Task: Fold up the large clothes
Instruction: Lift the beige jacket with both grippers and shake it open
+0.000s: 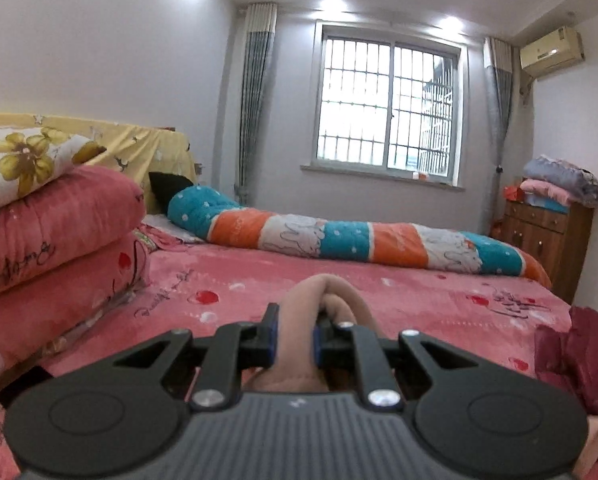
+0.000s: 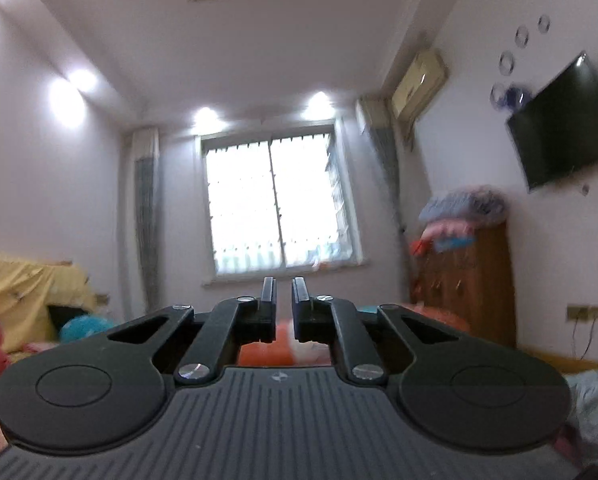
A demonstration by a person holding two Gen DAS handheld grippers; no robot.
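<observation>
A beige garment is bunched in a fold between the blue pads of my left gripper, which is shut on it and held a little above the pink bed sheet. The rest of the garment hangs out of sight below the gripper body. A dark red garment lies at the bed's right edge. In the right wrist view my right gripper is tilted upward toward the window. Its jaws are shut to a thin slit with nothing between them.
Stacked pink quilts with a floral pillow stand on the left of the bed. A rolled teal, orange and white quilt lies along its far side. A wooden dresser piled with blankets stands right; a wall television hangs above.
</observation>
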